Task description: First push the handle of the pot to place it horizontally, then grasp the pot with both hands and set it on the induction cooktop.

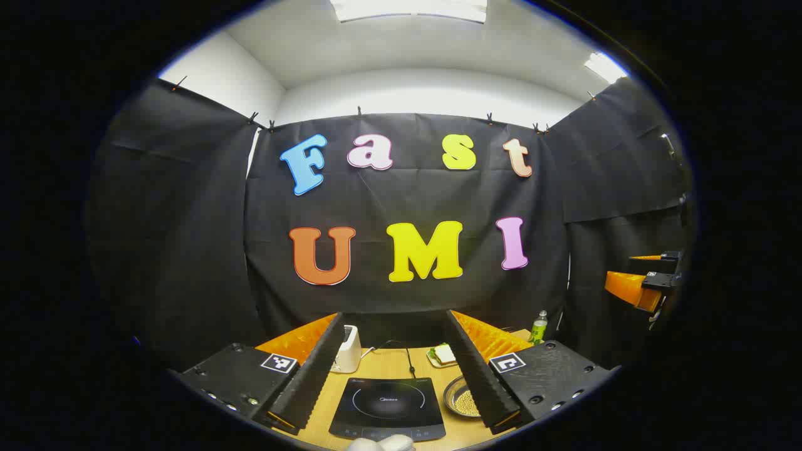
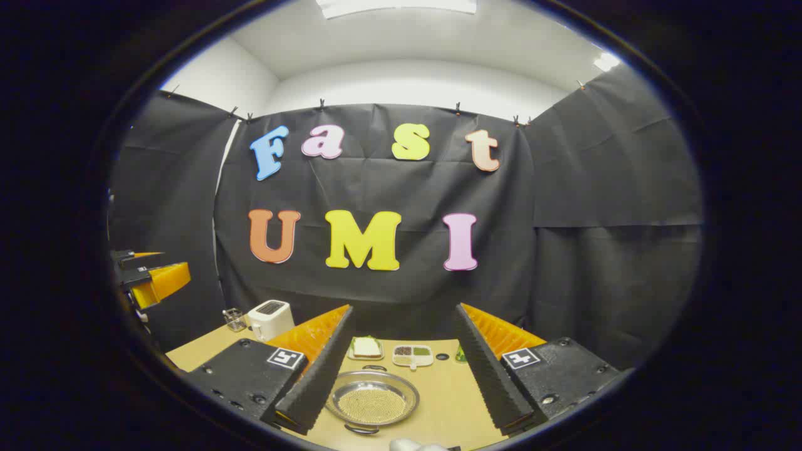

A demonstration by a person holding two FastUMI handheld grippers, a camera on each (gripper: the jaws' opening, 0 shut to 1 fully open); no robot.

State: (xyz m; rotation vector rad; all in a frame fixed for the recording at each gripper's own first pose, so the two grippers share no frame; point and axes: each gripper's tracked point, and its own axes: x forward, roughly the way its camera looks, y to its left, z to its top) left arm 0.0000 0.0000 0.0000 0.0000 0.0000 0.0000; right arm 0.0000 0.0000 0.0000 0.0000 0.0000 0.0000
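Here, in the right gripper view, the round shallow metal pot (image 2: 374, 399) with pale grains inside sits on the wooden table (image 2: 442, 401) directly between the two fingers of the right gripper (image 2: 401, 391), at 12 o'clock from it and near. Its small dark loop handles show at the near rim, about 6 o'clock, and at the far rim, about 12 o'clock, so the handle axis runs along the gripper's line of sight, not across it. I judge that the right gripper is the nearer one for the push.

The right gripper is spread wide and holds nothing; its fingers touch nothing. In the left gripper view, the left gripper (image 1: 388, 391) is also wide and empty, with the flat black induction cooktop (image 1: 388, 407) at 12 o'clock between its fingers and the pot at about 2 o'clock, partly behind one finger.

Farther off are a white toaster (image 1: 348, 349), a small plate with a sandwich (image 2: 366, 347), a small divided dish (image 2: 412, 354), and a green bottle (image 1: 538, 327).
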